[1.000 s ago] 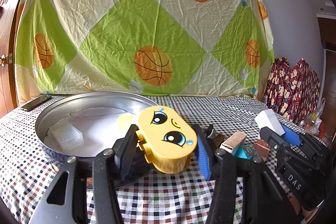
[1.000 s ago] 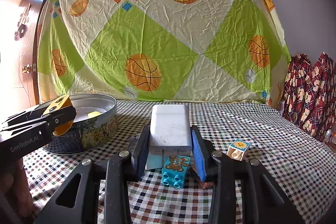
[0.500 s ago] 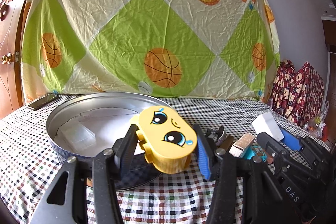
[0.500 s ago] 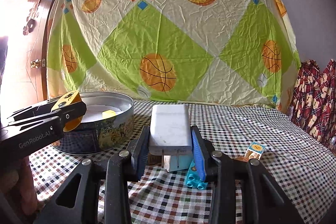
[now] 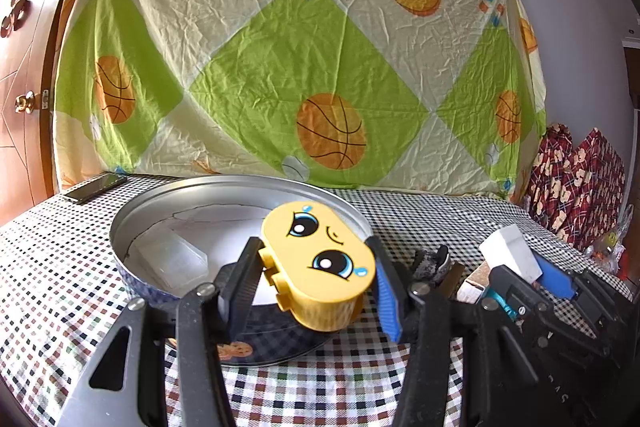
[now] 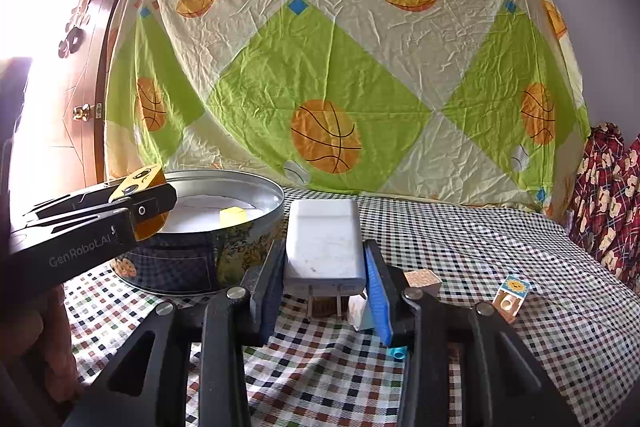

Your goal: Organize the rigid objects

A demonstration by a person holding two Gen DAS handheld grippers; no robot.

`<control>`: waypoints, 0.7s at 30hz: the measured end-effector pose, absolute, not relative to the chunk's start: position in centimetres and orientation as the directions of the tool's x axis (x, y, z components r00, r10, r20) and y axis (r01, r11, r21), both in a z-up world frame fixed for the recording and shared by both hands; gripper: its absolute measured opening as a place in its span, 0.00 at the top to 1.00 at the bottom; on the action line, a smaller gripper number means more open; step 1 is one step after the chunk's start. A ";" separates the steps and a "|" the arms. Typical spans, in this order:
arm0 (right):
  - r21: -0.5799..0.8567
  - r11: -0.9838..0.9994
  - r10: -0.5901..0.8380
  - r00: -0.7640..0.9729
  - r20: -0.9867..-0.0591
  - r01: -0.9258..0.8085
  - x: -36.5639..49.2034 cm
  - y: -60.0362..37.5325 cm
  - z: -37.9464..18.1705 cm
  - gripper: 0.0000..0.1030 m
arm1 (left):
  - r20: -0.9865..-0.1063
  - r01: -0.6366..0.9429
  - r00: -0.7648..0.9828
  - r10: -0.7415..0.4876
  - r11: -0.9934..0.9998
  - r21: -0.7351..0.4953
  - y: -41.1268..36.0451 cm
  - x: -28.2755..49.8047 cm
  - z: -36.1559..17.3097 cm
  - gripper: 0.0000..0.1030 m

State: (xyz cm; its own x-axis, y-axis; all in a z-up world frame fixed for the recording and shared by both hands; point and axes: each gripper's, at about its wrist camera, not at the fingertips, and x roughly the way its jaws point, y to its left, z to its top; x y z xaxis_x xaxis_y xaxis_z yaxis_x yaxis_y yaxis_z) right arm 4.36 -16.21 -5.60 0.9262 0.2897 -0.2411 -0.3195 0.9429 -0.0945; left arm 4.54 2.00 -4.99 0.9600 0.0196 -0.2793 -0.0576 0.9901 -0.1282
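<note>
My left gripper (image 5: pixel 316 267) is shut on a yellow toy block with a cartoon face (image 5: pixel 318 259), held just over the near rim of a round metal tin (image 5: pixel 132 215). The tin holds a clear plastic box (image 5: pixel 168 259) and a small yellow block (image 6: pixel 233 215). My right gripper (image 6: pixel 325 267) is shut on a white plug-in charger (image 6: pixel 324 241), its prongs pointing down, to the right of the tin (image 6: pixel 224 251). In the right wrist view the left gripper (image 6: pixel 146 205) shows at the left with the yellow block (image 6: pixel 138 181). The right gripper (image 5: pixel 532 279) and charger (image 5: pixel 510 253) appear at the left wrist view's right.
Loose blocks lie on the checked tablecloth: a cork-coloured cube (image 6: pixel 422 279), a sun-printed block (image 6: pixel 512 293), a teal brick (image 6: pixel 398 353) partly hidden under my right finger. A dark phone (image 5: pixel 94 187) lies at the far left. A patterned sheet hangs behind; red fabric is piled at right.
Both grippers have moved left across the table toward the tin, each keeping its grip. The tin now looms larger, and the loose blocks have slid right and behind the right gripper.
</note>
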 end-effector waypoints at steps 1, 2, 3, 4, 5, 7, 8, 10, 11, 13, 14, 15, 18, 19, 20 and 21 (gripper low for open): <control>-0.096 0.942 0.293 0.925 -0.243 -0.323 4.4 -16.0 -5.6 0.61 | -0.280 -0.059 0.960 0.021 0.990 -0.128 2.1 4.5 -5.0 0.50; -0.097 0.940 0.296 0.924 -0.244 -0.327 4.4 -15.9 -5.6 0.61 | -0.280 -0.061 0.960 0.023 0.990 -0.130 2.2 4.5 -5.0 0.50; -0.097 0.939 0.298 0.923 -0.245 -0.329 4.4 -15.8 -5.6 0.61 | -0.280 -0.063 0.960 0.024 0.989 -0.130 2.3 4.5 -5.0 0.50; -0.098 0.938 0.302 0.921 -0.245 -0.333 4.4 -15.6 -5.6 0.61 | -0.280 -0.064 0.960 0.025 0.989 -0.130 2.4 4.5 -5.0 0.50; -0.099 0.937 0.304 0.920 -0.246 -0.336 4.3 -15.5 -5.6 0.61 | -0.281 -0.066 0.959 0.027 0.989 -0.130 2.5 4.5 -5.0 0.50; -0.099 0.935 0.309 0.918 -0.248 -0.341 4.3 -15.3 -5.6 0.61 | -0.281 -0.070 0.959 0.031 0.989 -0.130 2.7 4.4 -5.0 0.50; -0.099 0.934 0.311 0.917 -0.249 -0.343 4.3 -15.2 -5.6 0.61 | -0.281 -0.073 0.959 0.034 0.989 -0.128 2.8 4.4 -5.0 0.50; -0.098 0.933 0.315 0.916 -0.250 -0.347 4.3 -15.0 -5.6 0.61 | -0.282 -0.075 0.959 0.036 0.989 -0.129 2.9 4.4 -5.0 0.50; -0.098 0.931 0.317 0.914 -0.251 -0.350 4.3 -14.9 -5.6 0.61 | -0.282 -0.077 0.959 0.037 0.989 -0.129 3.0 4.4 -5.0 0.50; -0.101 0.929 0.322 0.912 -0.253 -0.356 4.2 -14.6 -5.7 0.61 | -0.284 -0.079 0.958 0.040 0.989 -0.127 3.1 4.4 -5.0 0.50; -0.102 0.928 0.324 0.912 -0.253 -0.359 4.2 -14.4 -5.7 0.61 | -0.286 -0.082 0.957 0.043 0.989 -0.126 3.2 4.4 -5.0 0.50; -0.103 0.927 0.327 0.911 -0.253 -0.361 4.2 -14.3 -5.7 0.61 | -0.286 -0.084 0.957 0.045 0.988 -0.126 3.3 4.4 -5.0 0.50; -0.105 0.923 0.335 0.907 -0.254 -0.370 4.1 -13.9 -5.8 0.61 | -0.287 -0.095 0.956 0.055 0.987 -0.128 3.8 4.4 -5.0 0.50; -0.105 0.921 0.339 0.906 -0.255 -0.374 4.1 -13.7 -5.8 0.61 | -0.288 -0.099 0.956 0.058 0.987 -0.129 3.9 4.4 -5.0 0.50; -0.106 0.920 0.341 0.905 -0.256 -0.377 4.1 -13.6 -5.8 0.61 | -0.288 -0.103 0.956 0.062 0.986 -0.130 4.1 4.4 -5.0 0.50; -0.107 0.918 0.345 0.903 -0.256 -0.381 4.1 -13.4 -5.8 0.61 | -0.288 -0.107 0.955 0.065 0.986 -0.131 4.3 4.4 -5.1 0.50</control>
State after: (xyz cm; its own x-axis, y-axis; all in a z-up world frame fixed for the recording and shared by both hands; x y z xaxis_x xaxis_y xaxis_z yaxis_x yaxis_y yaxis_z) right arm 4.05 -13.45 -5.80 0.9029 0.3454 -0.2557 -0.3814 0.9182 -0.1065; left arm 4.35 4.26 -5.06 0.9553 0.0652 -0.2883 -0.1068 0.9856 -0.1309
